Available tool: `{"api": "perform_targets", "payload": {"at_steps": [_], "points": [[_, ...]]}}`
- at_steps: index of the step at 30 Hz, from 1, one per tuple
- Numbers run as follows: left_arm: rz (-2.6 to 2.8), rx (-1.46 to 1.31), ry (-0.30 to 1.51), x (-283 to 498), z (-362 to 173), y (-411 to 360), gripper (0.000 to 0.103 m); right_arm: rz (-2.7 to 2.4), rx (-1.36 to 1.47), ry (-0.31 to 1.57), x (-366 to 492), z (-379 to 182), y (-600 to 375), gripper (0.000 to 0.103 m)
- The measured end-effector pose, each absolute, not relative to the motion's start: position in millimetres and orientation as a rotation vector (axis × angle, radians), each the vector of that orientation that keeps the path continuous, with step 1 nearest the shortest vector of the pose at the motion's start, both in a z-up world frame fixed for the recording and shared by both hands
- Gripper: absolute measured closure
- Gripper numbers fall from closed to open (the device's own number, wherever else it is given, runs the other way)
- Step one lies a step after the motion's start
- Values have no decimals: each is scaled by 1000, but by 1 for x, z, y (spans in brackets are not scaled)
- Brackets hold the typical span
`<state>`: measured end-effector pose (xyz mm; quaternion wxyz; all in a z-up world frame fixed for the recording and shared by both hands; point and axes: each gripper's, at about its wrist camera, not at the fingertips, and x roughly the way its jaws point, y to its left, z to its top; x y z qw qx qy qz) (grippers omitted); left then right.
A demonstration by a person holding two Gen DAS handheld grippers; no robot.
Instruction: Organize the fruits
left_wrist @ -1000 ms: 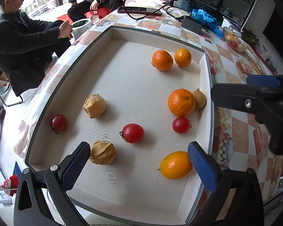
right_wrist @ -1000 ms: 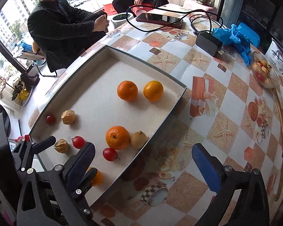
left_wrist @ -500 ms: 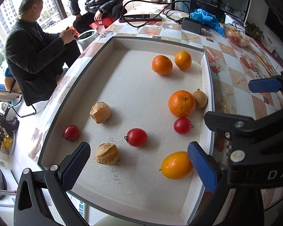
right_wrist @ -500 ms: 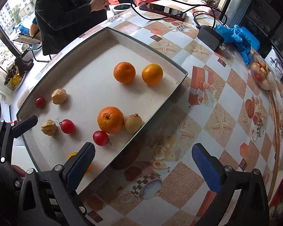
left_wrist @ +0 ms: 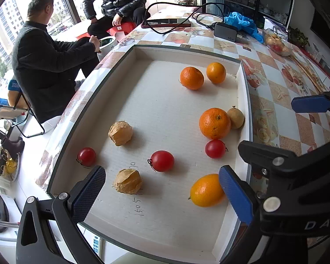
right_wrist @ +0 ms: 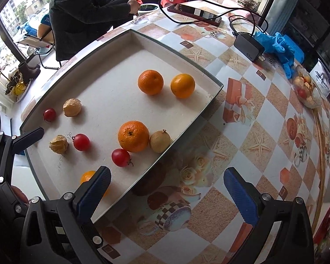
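We hold two grippers above a shallow white tray (left_wrist: 244,101) that sits on a worktop (right_wrist: 264,136) covered in a patterned cloth. The left gripper (left_wrist: 162,195) hovers over the tray's near end, its jaws wide apart and empty; a yellow-orange fruit (left_wrist: 205,190) lies just beside its right pad, at about 4 o'clock in the tray. The right gripper (right_wrist: 167,194) hangs over the tray's right edge and the cloth, its jaws also wide apart and holding nothing. Inside the tray, two oranges (left_wrist: 191,78) sit side by side at 1 o'clock. A larger orange (left_wrist: 214,123) at 3 o'clock touches a small brown fruit (left_wrist: 235,117) against the right wall, with a red tomato (left_wrist: 215,149) just below them. A second tomato (left_wrist: 162,161) lies near the middle, and a third (left_wrist: 86,156) at 8 o'clock by the left wall. Two papery husked fruits (left_wrist: 120,132) lie apart, one at 9 o'clock and one at 6 o'clock. Beyond the tray are a charger (right_wrist: 248,46), blue gloves (right_wrist: 277,46) and a bowl of fruit (right_wrist: 308,89). Two seated people (left_wrist: 48,66) are at 11 o'clock.
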<state>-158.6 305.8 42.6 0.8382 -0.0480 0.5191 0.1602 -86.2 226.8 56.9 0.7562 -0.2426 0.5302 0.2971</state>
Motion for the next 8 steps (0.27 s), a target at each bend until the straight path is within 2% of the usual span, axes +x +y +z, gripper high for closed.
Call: {"api": "perform_targets", "payload": {"at_steps": [8], "points": [[333,-94,1077,-162,45,305,0,653,-535,1150,-89,58,228,0]]}}
